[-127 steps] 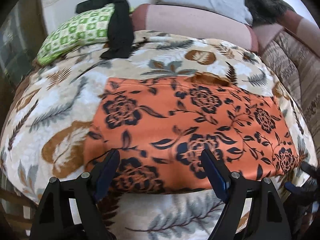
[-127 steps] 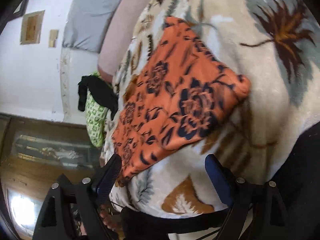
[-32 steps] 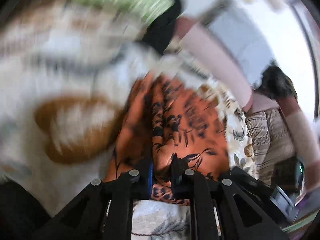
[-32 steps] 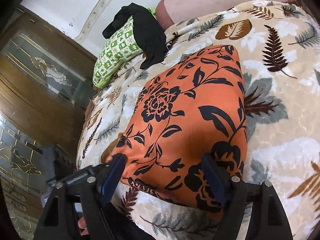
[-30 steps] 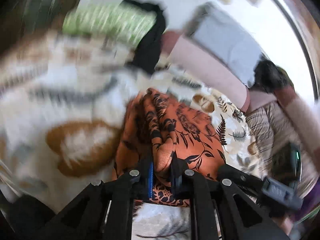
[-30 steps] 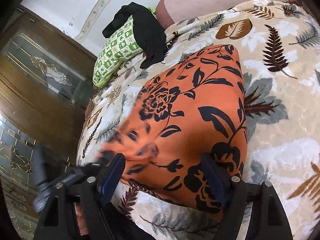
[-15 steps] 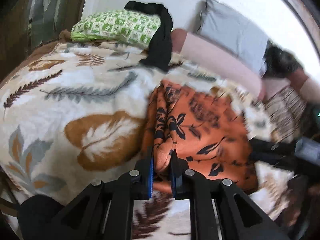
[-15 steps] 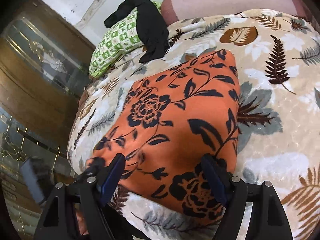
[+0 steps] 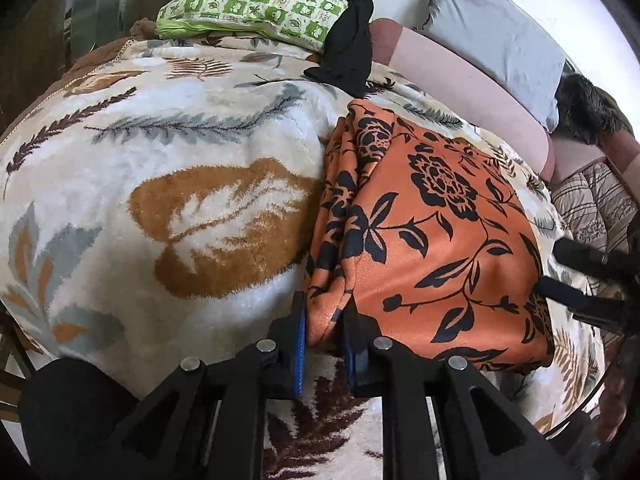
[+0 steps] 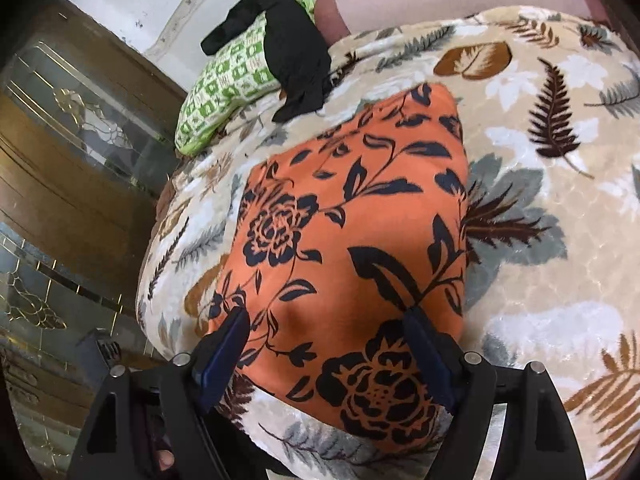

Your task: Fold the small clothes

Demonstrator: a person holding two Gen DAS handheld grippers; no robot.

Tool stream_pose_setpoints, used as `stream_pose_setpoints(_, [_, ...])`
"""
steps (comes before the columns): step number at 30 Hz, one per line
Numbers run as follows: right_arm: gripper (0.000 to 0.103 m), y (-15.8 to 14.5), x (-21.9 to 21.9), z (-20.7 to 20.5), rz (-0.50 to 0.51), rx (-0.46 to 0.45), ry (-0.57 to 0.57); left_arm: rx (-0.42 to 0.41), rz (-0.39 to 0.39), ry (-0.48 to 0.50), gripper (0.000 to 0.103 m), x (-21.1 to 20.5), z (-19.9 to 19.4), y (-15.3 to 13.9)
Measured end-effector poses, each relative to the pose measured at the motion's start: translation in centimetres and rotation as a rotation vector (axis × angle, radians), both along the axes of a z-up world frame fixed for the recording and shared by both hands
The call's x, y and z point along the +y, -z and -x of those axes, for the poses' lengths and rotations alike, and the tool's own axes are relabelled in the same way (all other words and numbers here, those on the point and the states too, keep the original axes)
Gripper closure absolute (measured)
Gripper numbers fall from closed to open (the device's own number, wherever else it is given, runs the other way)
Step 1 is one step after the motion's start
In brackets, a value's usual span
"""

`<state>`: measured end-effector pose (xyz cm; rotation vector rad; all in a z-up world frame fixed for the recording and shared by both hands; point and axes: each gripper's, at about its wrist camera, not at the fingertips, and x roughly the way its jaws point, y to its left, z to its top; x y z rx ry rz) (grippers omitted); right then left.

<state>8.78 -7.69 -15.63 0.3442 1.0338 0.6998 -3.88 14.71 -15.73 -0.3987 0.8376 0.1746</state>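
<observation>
The left tongs (image 9: 324,332) pinch the bunched near edge of the orange cloth (image 9: 436,240), which lies folded on the leaf-print blanket (image 9: 192,216) just ahead. The right tongs (image 10: 328,344) gape wide over the cloth's other end. Beyond both lie a green pillow (image 9: 252,8), black garment (image 9: 348,44) and wooden wardrobe (image 10: 60,184).

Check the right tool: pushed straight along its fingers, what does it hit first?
Probably the orange floral garment. The right tool is open, one finger on either side of the garment's near end, so it meets that cloth before the leaf-print blanket. Depth is uncertain.
</observation>
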Motion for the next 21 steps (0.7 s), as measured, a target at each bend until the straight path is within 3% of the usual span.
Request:
stream_pose_setpoints(3, [0.015, 0.7, -0.3, -0.8, -0.068, 0.044, -0.001, 0.017, -0.015, 0.0, 0.083, -0.4, -0.1, -0.2])
stream_pose_setpoints(6, [0.015, 2.1, -0.2, -1.1, -0.101, 0.091, -0.009, 0.022, -0.063, -0.001, 0.083, -0.8, 0.9, -2.1])
stream_pose_setpoints(9, [0.011, 2.3, 0.3, -0.5, -0.1, 0.06, -0.031, -0.074, -0.137, 0.011, 0.083, -1.6, 1.7, -5.9])
stream_pose_setpoints(12, [0.009, 2.4, 0.2, -0.4, -0.122, 0.054, -0.035, -0.147, -0.164, 0.065, 0.071, -2.5, 0.0, -8.9])
stream_pose_setpoints(15, [0.009, 2.7, -0.5, -0.3, -0.166, 0.068, -0.029, -0.145, -0.152, 0.155, 0.068, -3.3, -4.3, -9.6])
stream_pose_setpoints(17, [0.009, 2.9, -0.9, -0.1, -0.187, 0.074, -0.027, -0.093, -0.138, 0.213, 0.068, -3.8, -8.0, -8.7])
stream_pose_setpoints(18, [0.009, 2.9, -1.0, 0.0, -0.194, 0.074, -0.027, -0.028, -0.139, 0.228, 0.067, -3.7, -10.4, -7.2])
stream_pose_setpoints(20, [0.009, 2.9, -1.3, 0.3, -0.192, 0.072, -0.036, 0.158, -0.222, 0.156, 0.069, -2.6, -13.5, -3.4])
stream_pose_setpoints(21, [0.009, 2.6, -1.4, 0.4, -0.19, 0.07, -0.043, 0.201, -0.182, 0.129, 0.064, -1.3, -14.1, -1.6])
